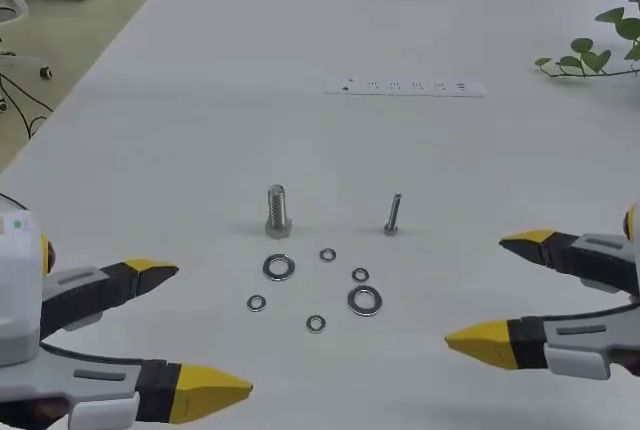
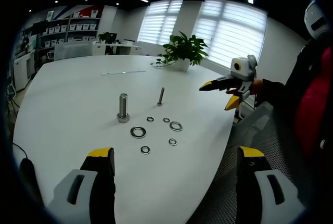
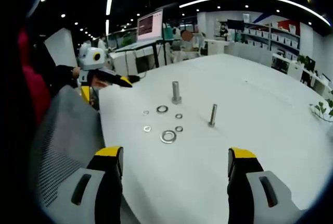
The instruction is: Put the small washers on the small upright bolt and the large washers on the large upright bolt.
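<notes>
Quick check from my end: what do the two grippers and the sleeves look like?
Left gripper and right gripper match: two tapered black jaws with yellow tips and light grey shells bearing dark slots. The sleeve behind the right one is dark, beside red clothing.

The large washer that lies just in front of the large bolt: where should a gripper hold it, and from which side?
Probably from straight above, closing the jaws on two opposite points of its outer rim. The large washer lies flat on the table, so no edge stands up for a side approach. The left gripper is the nearer one and is open.
</notes>
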The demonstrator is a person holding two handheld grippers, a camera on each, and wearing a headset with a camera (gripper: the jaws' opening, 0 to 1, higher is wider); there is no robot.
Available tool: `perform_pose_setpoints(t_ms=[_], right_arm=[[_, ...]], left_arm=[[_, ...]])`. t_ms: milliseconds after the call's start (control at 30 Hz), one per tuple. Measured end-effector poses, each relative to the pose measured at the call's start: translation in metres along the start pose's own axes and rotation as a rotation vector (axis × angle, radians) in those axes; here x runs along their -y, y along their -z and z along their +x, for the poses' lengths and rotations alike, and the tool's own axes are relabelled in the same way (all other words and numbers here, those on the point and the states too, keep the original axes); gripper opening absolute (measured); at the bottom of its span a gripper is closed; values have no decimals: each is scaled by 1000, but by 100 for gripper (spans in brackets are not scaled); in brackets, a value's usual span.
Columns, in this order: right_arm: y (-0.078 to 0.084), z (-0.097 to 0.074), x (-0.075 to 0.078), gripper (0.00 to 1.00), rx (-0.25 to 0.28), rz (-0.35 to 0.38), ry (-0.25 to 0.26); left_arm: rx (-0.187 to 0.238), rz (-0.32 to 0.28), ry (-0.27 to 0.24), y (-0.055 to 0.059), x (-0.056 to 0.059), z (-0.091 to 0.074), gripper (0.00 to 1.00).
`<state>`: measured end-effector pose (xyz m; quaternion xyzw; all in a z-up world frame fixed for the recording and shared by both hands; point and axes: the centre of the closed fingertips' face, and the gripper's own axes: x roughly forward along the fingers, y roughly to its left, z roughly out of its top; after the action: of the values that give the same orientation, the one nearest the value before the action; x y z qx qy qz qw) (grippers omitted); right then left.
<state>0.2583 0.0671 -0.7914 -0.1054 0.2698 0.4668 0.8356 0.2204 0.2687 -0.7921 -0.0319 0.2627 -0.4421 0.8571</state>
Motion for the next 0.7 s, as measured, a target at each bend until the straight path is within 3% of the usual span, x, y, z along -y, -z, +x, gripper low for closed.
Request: perform_pose_setpoints(t_ms=[700], right_arm=[[0, -1, 0, 83, -4, -3, 4]], left_arm=[[3, -6, -5, -1, 0, 0, 97]])
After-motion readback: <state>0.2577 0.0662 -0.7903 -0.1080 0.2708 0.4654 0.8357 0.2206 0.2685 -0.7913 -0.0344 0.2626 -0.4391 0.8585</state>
